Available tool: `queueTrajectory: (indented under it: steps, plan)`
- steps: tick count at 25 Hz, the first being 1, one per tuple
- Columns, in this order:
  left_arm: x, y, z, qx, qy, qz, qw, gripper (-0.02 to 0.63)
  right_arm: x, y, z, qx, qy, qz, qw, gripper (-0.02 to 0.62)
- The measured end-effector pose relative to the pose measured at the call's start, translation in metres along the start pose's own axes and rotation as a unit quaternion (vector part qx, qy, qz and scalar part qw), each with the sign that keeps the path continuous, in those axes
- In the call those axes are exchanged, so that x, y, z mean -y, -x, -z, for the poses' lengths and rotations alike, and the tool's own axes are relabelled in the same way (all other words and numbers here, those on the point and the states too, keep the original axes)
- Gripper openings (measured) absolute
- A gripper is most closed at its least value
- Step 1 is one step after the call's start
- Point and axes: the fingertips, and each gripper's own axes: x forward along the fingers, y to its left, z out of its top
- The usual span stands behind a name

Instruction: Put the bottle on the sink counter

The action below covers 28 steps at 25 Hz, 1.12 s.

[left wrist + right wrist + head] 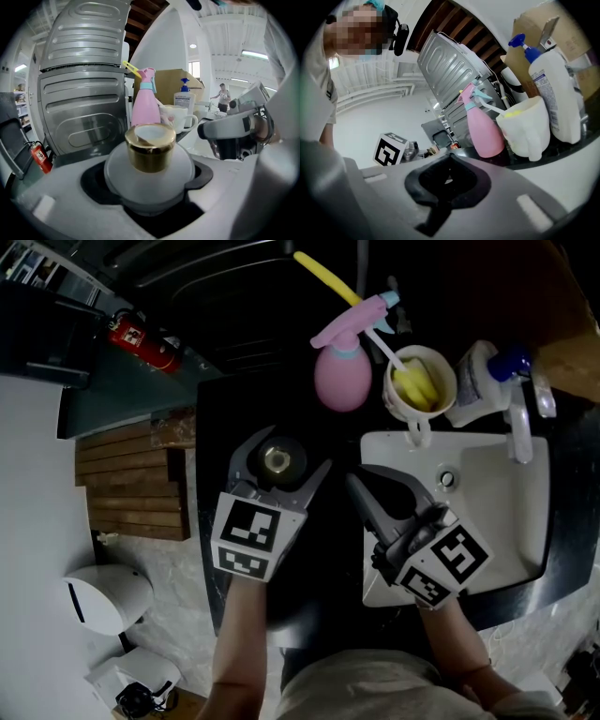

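A round frosted bottle with a gold cap (277,460) is over the black sink counter (214,432), left of the white basin (492,493). My left gripper (281,461) is shut on the bottle's body, one jaw on each side. In the left gripper view the bottle (150,154) fills the notch between the jaws, cap up. Whether its base touches the counter is hidden. My right gripper (362,489) is shut and holds nothing, its tips over the basin's left edge; in the right gripper view its jaws (449,180) meet.
A pink spray bottle (341,371), a white mug (419,382) holding yellow items and a blue-topped pump bottle (480,381) stand at the counter's back. A faucet (518,423) overhangs the basin. A fire extinguisher (141,341) and wooden slats (127,488) lie left.
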Motion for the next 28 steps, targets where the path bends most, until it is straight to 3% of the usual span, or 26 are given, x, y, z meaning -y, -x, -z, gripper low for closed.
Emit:
queueTrajectory:
  steps: [11,16,22,28]
  plan:
    - [-0.001,0.000,-0.001,0.004,0.004,-0.007,1.0000,0.339,-0.006,0.001,0.002,-0.004,-0.001,-0.007,1.000,0.003]
    - [-0.001,0.009,-0.004,0.028,0.020,-0.021,0.9992,0.344,-0.009,0.009,-0.004,-0.004,0.014,0.000,1.000,0.003]
    - [-0.008,0.024,-0.009,0.055,0.055,-0.052,0.9956,0.404,-0.017,0.022,-0.014,0.013,0.024,0.010,1.000,0.003]
    - [-0.004,0.055,-0.014,0.070,0.057,-0.060,0.9942,0.416,-0.040,0.033,-0.023,0.034,0.030,0.013,0.999,0.003]
